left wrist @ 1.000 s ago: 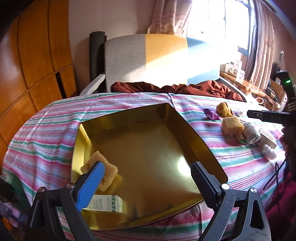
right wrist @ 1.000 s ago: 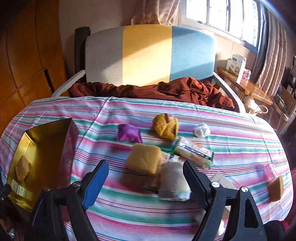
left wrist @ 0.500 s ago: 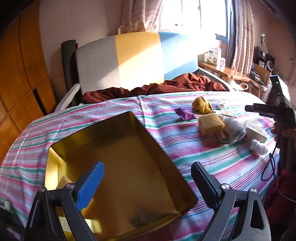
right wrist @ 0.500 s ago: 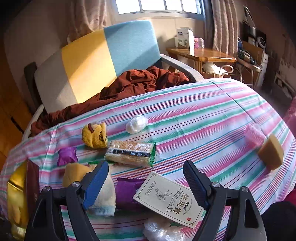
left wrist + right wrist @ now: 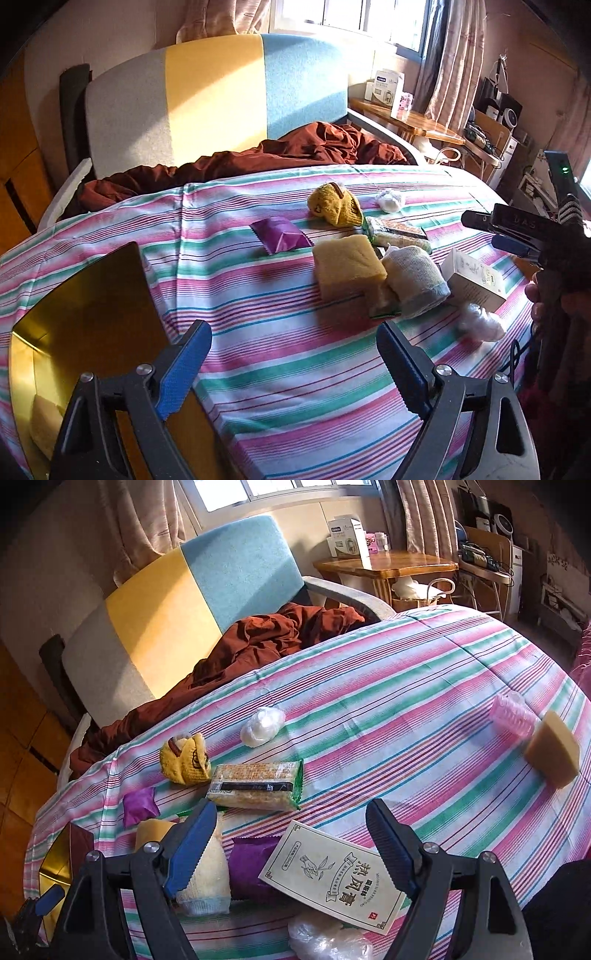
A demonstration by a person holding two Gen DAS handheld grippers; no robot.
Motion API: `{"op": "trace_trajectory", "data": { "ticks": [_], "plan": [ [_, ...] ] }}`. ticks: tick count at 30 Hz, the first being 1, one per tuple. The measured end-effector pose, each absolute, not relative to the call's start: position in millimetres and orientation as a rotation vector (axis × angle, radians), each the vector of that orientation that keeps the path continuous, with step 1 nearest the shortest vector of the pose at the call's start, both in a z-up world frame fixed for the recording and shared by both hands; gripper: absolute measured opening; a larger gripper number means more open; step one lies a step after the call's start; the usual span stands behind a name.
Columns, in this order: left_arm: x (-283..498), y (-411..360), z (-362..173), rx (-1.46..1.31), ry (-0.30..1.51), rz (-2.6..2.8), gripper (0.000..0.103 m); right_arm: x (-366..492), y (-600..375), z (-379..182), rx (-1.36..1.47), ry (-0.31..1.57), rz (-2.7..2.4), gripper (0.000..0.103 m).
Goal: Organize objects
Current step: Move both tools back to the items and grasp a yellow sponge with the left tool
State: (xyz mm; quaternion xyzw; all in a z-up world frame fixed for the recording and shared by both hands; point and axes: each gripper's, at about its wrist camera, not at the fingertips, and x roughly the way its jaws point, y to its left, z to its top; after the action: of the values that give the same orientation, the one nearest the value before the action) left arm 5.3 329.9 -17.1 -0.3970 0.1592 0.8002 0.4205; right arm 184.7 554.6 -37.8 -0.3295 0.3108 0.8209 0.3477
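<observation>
- My left gripper point(image 5: 291, 363) tips down over the striped cloth point(image 5: 295, 369) at lower centre of the left view; its jaws are wide and closing, with only bare cloth between them
- My right gripper point(image 5: 290, 840) angles down at lower centre of its view, jaws wide apart and gripping nothing; the flat printed carton point(image 5: 332, 877) lies under the gap
- In the left view a hand point(image 5: 543, 295) at the right edge carries that second tool
- The shiny gold tin point(image 5: 85, 306) sits lower left, a porous sponge point(image 5: 42, 424) inside
- Centre right: a blocky yellow sponge point(image 5: 347, 264), a rolled knit cloth point(image 5: 413, 280), a crinkly purple sachet point(image 5: 280, 236), a fuzzy yellow toy point(image 5: 334, 205)
</observation>
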Motion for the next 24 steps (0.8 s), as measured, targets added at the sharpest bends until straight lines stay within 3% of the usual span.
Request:
{"op": "trace_trajectory", "data": {
  "ticks": [21, 23, 24],
  "plan": [
    [-36.7, 441.4, -59.3, -1.182, 0.298, 1.877, 0.092, 188.6, 562.6, -41.1, -0.845, 0.866, 2.113, 0.085],
    [-39.0, 445.6, -67.3, -1.199, 0.302, 1.865, 0.088, 187.8, 562.7, -41.5, -0.850, 0.860, 2.112, 0.085],
    [-40.9, 446.2, -72.3, -1.220, 0.296, 1.850, 0.074, 187.4, 562.9, -41.6, -0.851, 0.855, 2.110, 0.085]
  ]
}}
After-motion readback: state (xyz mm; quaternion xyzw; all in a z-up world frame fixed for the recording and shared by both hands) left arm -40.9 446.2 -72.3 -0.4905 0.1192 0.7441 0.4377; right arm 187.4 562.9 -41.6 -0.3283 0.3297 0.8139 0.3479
